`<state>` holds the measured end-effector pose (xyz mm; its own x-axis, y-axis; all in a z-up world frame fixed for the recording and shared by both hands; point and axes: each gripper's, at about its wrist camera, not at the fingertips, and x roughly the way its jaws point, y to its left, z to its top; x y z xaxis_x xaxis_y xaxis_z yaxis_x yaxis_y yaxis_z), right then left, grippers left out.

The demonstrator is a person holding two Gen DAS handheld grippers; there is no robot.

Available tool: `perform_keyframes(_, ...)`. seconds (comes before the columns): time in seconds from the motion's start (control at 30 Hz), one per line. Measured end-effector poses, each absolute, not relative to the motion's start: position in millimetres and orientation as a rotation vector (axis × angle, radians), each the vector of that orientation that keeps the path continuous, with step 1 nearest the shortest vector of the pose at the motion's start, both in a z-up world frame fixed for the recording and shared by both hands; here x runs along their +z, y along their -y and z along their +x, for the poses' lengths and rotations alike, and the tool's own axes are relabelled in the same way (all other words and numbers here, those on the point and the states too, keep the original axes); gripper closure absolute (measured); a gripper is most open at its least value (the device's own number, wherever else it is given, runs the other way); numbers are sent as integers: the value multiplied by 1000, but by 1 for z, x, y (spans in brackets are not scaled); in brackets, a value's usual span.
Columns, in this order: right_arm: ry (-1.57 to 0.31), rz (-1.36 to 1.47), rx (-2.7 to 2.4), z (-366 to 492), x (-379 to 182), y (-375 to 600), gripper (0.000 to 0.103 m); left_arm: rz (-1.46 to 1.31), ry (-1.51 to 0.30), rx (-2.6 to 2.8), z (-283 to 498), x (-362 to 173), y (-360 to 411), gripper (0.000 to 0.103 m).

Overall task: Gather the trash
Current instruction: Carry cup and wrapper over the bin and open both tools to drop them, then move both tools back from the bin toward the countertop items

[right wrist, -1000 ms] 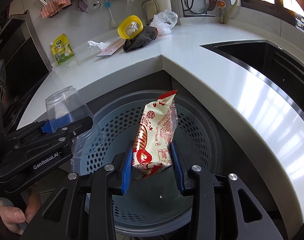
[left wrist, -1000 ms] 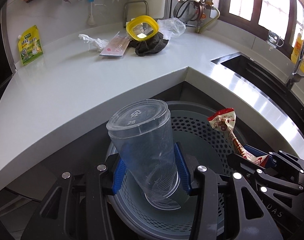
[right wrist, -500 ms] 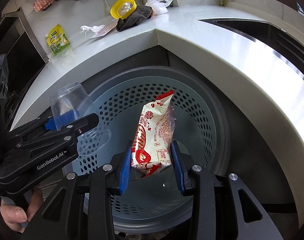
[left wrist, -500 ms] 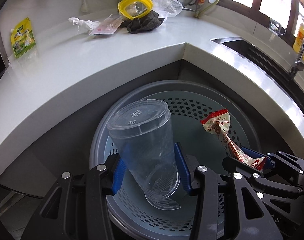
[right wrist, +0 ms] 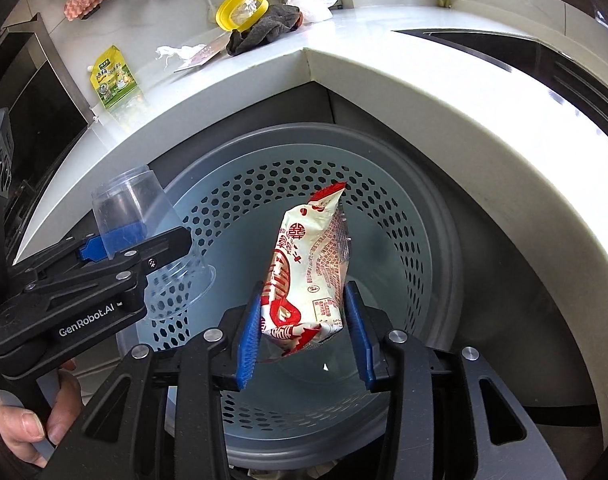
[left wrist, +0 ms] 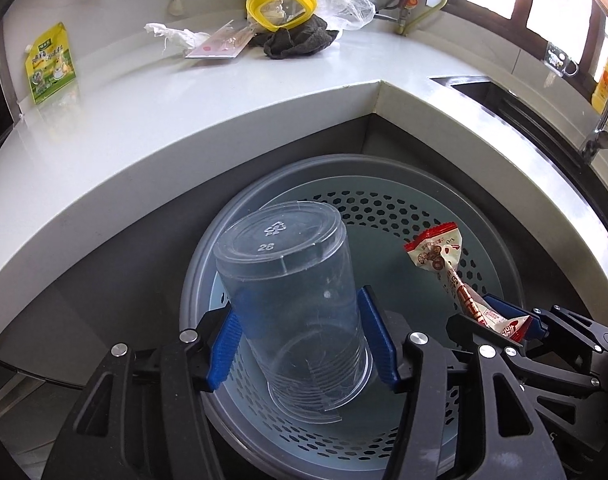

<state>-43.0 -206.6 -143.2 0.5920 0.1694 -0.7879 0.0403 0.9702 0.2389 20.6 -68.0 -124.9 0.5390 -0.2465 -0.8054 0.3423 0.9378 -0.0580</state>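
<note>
Here, both grippers hang over the perforated bin [left wrist: 384,216], which serves as the landmark. Left gripper [left wrist: 299,344]: fingers [left wrist: 223,344] spreading, clear plastic cup [left wrist: 295,292] between them, right pad already clear of the cup wall, left pad at most brushing it; the cup looks on the point of dropping. Cup is upside down, base up and toward the far rim of the bin, mouth down into it; long axis steep, tilted a little. Right gripper [right wrist: 304,332]: fingers [right wrist: 247,336] also spreading, red-and-white snack wrapper [right wrist: 312,272] between them, a gap showing on the right, left edge against its pad. Wrapper stands on end above the bin's middle, long axis near upright, crimped top leaning toward the far rim. Judged progress: two pieces nearly delivered, neither yet inside. Beyond the bin, on the desk [left wrist: 151,120], more remains: green-yellow pouch [left wrist: 49,68] far left, crumpled tissue [left wrist: 171,34], pink flat packet [left wrist: 219,42], dark cloth [left wrist: 295,40] under a yellow-rimmed lid [left wrist: 281,4], clear plastic bag [left wrist: 346,4]. Which of these count as trash cannot be told for sure.
</note>
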Motion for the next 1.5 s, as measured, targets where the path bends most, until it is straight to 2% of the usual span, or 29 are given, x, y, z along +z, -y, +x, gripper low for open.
perform_keyframes(0.17, -920, 241, 63, -44, -140, 209, 50, 105, -938, -343, 21, -124, 65, 42)
perform_keyframes(0.33, -915, 247, 55, -45, -140, 212, 50, 114, -930, -328, 20, -124, 64, 38)
perform_keyframes(0.67, -909, 256, 50, -47, -140, 215, 50, 113, -929, -326, 19, -124, 63, 38)
perform_keyframes(1.5, -845, 230, 48, -53, -121, 208, 47, 26, -746, -251, 11, -75, 32, 9)
